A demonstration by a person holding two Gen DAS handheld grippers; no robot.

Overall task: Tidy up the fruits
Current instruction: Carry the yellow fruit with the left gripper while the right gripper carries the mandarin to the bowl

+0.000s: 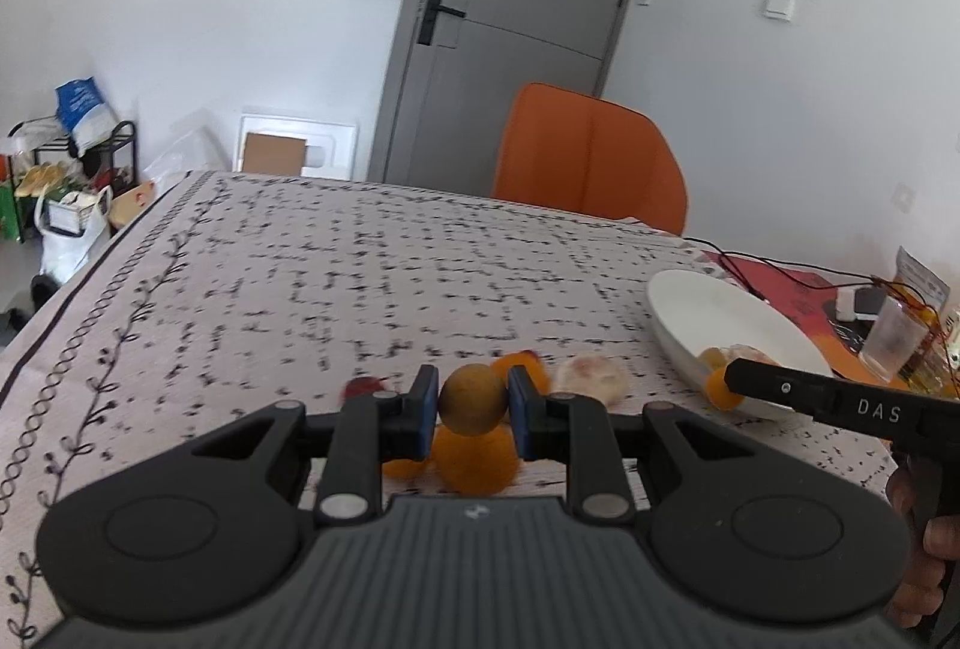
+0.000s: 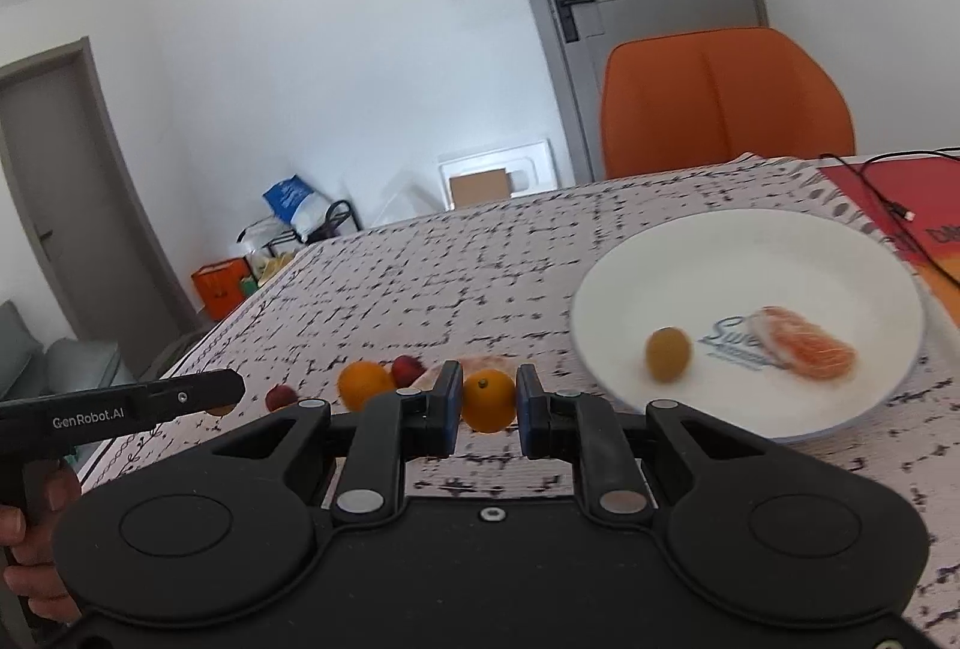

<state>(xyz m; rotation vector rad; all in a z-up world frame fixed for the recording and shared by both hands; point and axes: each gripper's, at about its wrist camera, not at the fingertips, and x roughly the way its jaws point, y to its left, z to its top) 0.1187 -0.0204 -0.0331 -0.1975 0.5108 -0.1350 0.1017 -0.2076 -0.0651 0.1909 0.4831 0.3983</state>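
In the left wrist view, the left claw (image 1: 473,403) pinches a small brownish round fruit (image 1: 472,398) between its blue pads, lifted above the surface (image 1: 372,265). Under it and just behind it lie some orange fruits (image 1: 477,460), a red piece (image 1: 363,386) and a pale peeled piece (image 1: 591,379), close together. Beyond this group the patterned cloth is bare up to the far edge, where an orange chair (image 1: 591,157) stands. At the right, the white plate (image 1: 729,316) sits near the surface's right side, and the right claw (image 1: 729,390) reaches over its near rim with an orange fruit at its tip.

In the right wrist view, the right claw (image 2: 489,403) is pressed on a small orange fruit (image 2: 489,400), held above the surface (image 2: 456,283), just left of the white plate (image 2: 708,265). On the plate lie a yellowish fruit (image 2: 668,354) and a peeled orange segment piece (image 2: 810,343), apart from each other. At the left, the left claw (image 2: 231,390) comes in near the surface's left edge; the loose fruits (image 2: 366,382) lie between both claws.
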